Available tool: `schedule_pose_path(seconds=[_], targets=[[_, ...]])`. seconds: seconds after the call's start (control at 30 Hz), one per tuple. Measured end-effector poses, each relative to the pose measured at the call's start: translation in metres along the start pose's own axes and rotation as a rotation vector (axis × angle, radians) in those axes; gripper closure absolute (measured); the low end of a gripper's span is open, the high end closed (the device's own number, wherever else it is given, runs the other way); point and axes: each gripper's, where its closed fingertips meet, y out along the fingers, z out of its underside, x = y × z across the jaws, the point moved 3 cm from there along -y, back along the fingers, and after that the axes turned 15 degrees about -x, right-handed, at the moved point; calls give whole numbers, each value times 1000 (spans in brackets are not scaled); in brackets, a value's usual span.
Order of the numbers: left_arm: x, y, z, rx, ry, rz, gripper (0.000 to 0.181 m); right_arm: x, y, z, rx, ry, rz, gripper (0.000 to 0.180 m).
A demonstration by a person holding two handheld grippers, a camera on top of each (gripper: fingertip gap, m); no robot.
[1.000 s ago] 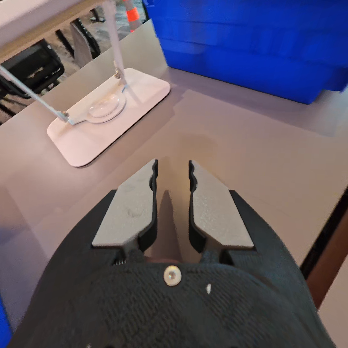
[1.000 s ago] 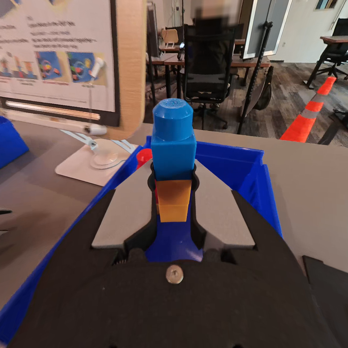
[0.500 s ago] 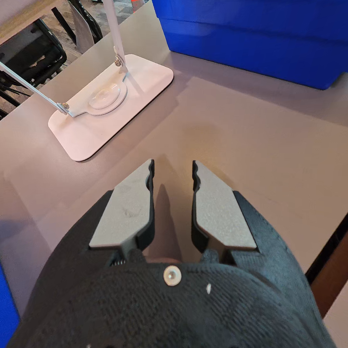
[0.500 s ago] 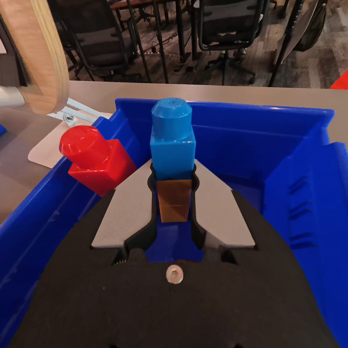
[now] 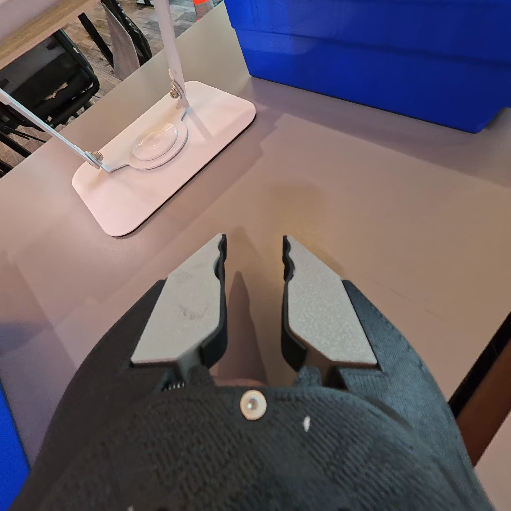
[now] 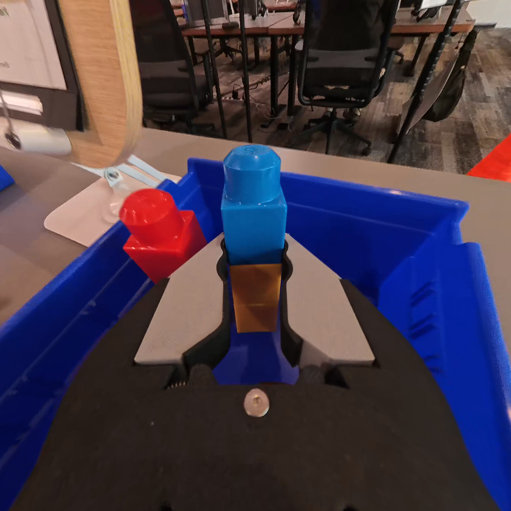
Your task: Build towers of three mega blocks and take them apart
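Both grippers look alike: the left gripper [image 5: 254, 243] and the right gripper [image 6: 253, 246] each have a rough black body, two flat grey fingers [image 5: 188, 309] lined with wavy black pads, and one silver screw [image 6: 256, 406] (set centrally).

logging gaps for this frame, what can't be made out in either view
- Right wrist view: the underside of the orange block and any third block below it, hidden by the right gripper.
- Right wrist view: the red block base, behind a finger.
- Left wrist view: the blue bin interior, cut off by the top edge.
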Motion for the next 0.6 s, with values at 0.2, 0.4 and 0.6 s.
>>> schedule_pose_path(seconds=[0.2,0.4,0.6], targets=[[1,0,0,-2,-17,5,142,0,0,15,71,-2,-27,145],[1,0,1,6,-28,13,142,0,-5,13,88,-21,-25,118],[1,0,2,7,-34,15,142,-4,-15,7,89,25,-61,124]])
